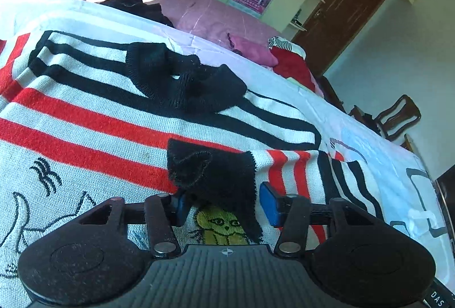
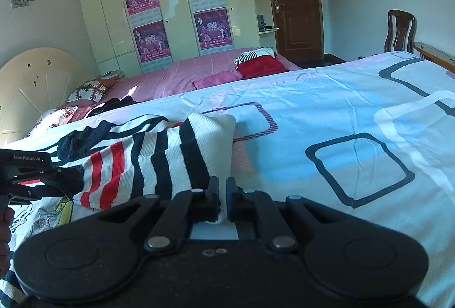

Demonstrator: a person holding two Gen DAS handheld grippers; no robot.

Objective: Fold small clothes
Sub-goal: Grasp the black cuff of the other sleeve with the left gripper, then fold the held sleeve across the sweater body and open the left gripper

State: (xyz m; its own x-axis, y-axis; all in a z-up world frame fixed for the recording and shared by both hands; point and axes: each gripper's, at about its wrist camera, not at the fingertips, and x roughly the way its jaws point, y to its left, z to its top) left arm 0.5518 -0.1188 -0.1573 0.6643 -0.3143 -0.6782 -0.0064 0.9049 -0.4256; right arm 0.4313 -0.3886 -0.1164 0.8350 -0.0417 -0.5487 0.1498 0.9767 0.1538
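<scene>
Lay spread on the blue-and-white patterned bed sheet (image 2: 341, 114): striped red, black and white knitted sweater (image 1: 99, 120). Left claw (image 1: 221, 204) gaped open, black sleeve cuff (image 1: 216, 174) between its blue pads, sleeve running ahead. Right claw (image 2: 222, 201) pinched shut on sweater's folded edge. Grip depth hidden behind fingers.

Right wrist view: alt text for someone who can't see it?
The right tongs are shut on the white edge of a striped knit sweater lying on a patterned bedsheet. The left tongs reach in at the sweater's left.
</scene>
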